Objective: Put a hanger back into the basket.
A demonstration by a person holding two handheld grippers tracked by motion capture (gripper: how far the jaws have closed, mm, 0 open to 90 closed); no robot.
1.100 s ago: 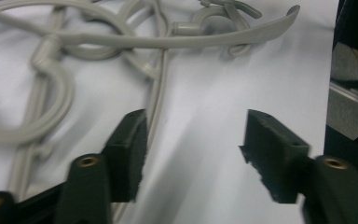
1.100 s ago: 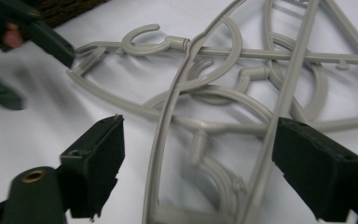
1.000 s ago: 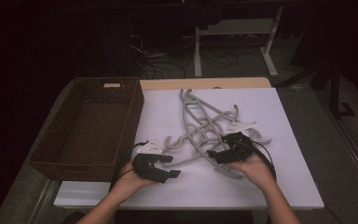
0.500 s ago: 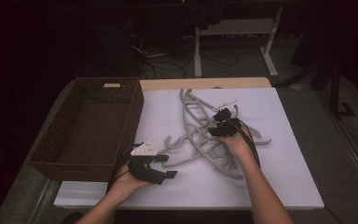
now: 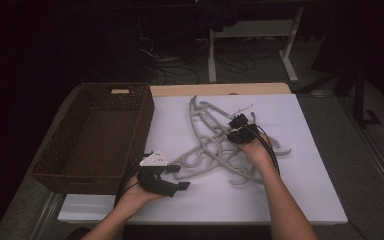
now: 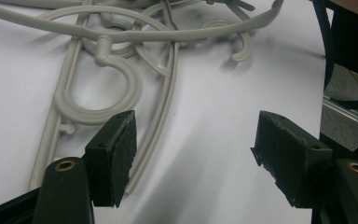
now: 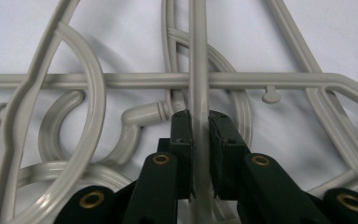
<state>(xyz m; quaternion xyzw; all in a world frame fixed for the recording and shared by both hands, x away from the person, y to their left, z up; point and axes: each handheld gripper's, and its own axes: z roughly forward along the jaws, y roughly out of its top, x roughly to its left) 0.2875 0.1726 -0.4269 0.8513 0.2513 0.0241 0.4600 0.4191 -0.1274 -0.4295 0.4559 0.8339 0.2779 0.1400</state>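
the right gripper [image 5: 238,127] has been carried onto the grey plastic hangers [image 5: 215,150], jaws just closed on one bar; the left gripper [image 5: 172,177] is held wide.

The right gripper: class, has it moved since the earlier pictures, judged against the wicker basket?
Yes. The right gripper moved up the table over the hangers, level with the basket middle; its jaws, just closing, pinch a hanger bar.

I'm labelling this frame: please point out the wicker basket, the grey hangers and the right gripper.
wicker basket [image 5: 96,176], high view, near rim.
grey hangers [image 5: 206,121], high view, long arm.
right gripper [image 7: 200,122], right gripper view, between its fingers clamping a hanger bar.
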